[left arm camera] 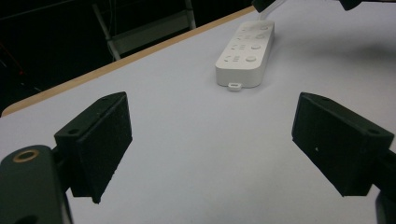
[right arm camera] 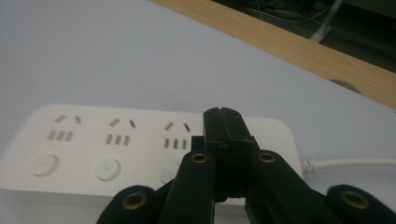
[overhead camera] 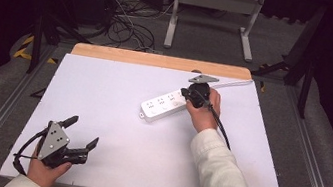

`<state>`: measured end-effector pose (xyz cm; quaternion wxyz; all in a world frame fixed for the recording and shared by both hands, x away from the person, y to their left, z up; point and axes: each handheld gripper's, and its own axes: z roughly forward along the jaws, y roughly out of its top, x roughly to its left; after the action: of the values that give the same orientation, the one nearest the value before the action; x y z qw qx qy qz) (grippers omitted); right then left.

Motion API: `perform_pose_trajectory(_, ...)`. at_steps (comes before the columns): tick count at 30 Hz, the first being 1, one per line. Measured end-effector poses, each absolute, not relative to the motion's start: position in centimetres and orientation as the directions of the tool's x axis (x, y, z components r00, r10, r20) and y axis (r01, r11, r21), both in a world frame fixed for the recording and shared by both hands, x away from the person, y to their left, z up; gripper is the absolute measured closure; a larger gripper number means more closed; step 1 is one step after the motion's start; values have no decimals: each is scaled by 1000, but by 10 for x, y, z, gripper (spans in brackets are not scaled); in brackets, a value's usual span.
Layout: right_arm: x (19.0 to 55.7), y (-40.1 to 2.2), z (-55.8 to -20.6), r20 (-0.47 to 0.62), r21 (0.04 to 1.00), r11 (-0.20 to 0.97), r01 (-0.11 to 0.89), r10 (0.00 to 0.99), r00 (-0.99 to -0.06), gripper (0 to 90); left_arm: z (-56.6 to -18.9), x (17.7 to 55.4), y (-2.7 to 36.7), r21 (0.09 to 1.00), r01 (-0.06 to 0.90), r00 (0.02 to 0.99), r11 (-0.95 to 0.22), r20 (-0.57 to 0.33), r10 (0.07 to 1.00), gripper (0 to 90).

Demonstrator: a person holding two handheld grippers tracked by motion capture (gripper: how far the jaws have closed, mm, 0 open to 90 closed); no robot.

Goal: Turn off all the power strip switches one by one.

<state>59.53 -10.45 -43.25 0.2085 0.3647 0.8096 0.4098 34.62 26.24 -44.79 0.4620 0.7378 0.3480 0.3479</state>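
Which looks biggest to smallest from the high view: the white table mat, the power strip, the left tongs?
1. White table mat, by far.
2. Left tongs and power strip look alike; the tongs sit nearer the camera, so no ranking.

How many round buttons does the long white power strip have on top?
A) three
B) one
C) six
A: the long white plastic power strip shows three socket groups, each with its own round button; the third button is partly behind the shut right tongs.
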Motion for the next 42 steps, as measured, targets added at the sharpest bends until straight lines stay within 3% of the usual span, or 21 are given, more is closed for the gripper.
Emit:
perform_pose_trajectory(13,580,-116,-409,-27,834,389,392,738,-674,900,-448,345,263,922,193,517,-334,194,834,129)
perform_pose_trajectory(19,572,-123,-400,-36,849,387,360,722,-691,836,-448,345,262,924,195,515,-328,188,836,129)
perform_pose_trajectory(24,560,-131,-390,-10,874,354,334,700,-714,748,-448,345,262,924,196,514,-327,187,837,129)
perform_pose_trajectory(33,525,-153,-376,11,900,323,293,656,-755,459,-447,344,262,923,196,512,-331,192,838,129)
perform_pose_trajectory(42,493,-181,-372,90,927,225,301,643,-760,300,-447,344,262,922,198,509,-331,192,839,128)
